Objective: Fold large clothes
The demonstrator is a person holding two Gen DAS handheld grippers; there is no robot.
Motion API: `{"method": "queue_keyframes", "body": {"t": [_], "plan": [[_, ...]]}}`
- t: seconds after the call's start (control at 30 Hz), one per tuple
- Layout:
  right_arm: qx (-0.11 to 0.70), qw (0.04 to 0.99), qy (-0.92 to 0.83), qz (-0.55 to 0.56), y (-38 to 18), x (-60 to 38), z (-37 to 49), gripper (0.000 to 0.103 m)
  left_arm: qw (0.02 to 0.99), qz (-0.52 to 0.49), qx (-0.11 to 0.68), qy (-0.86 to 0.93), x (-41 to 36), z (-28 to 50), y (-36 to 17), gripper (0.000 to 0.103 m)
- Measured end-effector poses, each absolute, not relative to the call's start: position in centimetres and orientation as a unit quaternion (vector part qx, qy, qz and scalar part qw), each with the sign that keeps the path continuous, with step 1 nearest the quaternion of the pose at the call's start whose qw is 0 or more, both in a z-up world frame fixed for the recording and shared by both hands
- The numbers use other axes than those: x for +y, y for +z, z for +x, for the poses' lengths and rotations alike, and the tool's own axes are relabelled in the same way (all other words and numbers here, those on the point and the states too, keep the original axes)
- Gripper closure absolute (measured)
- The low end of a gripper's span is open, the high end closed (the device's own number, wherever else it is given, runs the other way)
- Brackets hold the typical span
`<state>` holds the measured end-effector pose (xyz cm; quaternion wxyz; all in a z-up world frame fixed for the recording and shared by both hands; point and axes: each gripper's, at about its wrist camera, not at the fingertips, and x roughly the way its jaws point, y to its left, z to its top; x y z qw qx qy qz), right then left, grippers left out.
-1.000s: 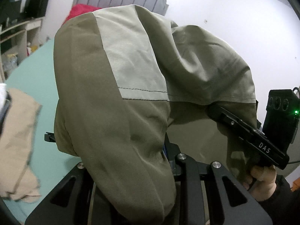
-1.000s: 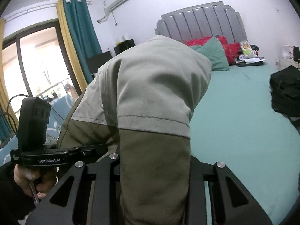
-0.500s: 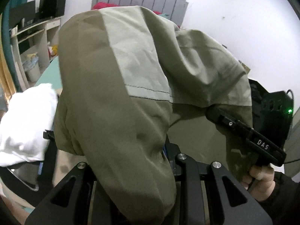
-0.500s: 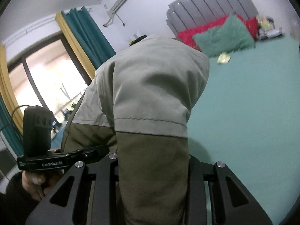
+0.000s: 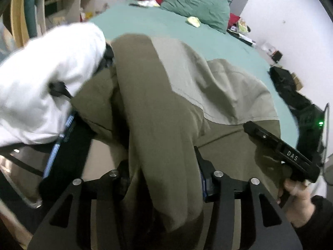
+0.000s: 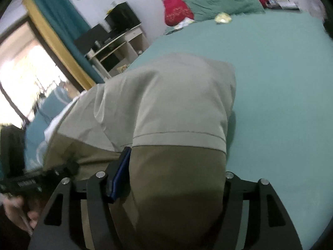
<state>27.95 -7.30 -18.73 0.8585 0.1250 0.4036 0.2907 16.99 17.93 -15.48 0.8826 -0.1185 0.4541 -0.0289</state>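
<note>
A large garment (image 5: 166,104) in dark olive with pale khaki panels lies heaped on the teal bed (image 5: 156,25). Its near edge runs between the jaws of my left gripper (image 5: 162,166), which are opening; the blue pads stand apart beside the cloth. In the right wrist view the same garment (image 6: 177,104) passes between the jaws of my right gripper (image 6: 177,160), also opening, with one blue pad (image 6: 121,170) showing at the cloth's left side and the other hidden. Each gripper sits low at the garment's near edge, left and right of each other, each held by a hand.
A white garment (image 5: 41,79) and a black strap (image 5: 68,145) lie at the left. Dark clothes (image 5: 291,91) sit at the bed's right edge. A green pillow (image 6: 224,0) and a red pillow (image 6: 177,8) lie by the headboard. A desk (image 6: 116,41) and curtain (image 6: 60,20) stand to the left.
Both grippers have come down and tipped toward the bed, bringing the raised garment onto the sheet. Both pairs of jaws have spread wider around the cloth.
</note>
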Motion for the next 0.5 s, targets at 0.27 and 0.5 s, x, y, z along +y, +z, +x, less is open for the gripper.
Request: {"method": "queue_keyframes", "body": {"t": [0.27, 0.5], "plan": [[0.402, 0.870, 0.256, 0.127, -16.4, -9.7, 25.7, 0.039, 0.931, -0.017, 0.356, 0.079, 16.8, 14.4, -8.5, 0.053], [0.397, 0.887, 0.226, 0.074, -15.7, -9.9, 26.7, 0.038, 0.910, -0.025, 0.408, 0.071, 16.1, 17.8, -10.2, 0.053]]}}
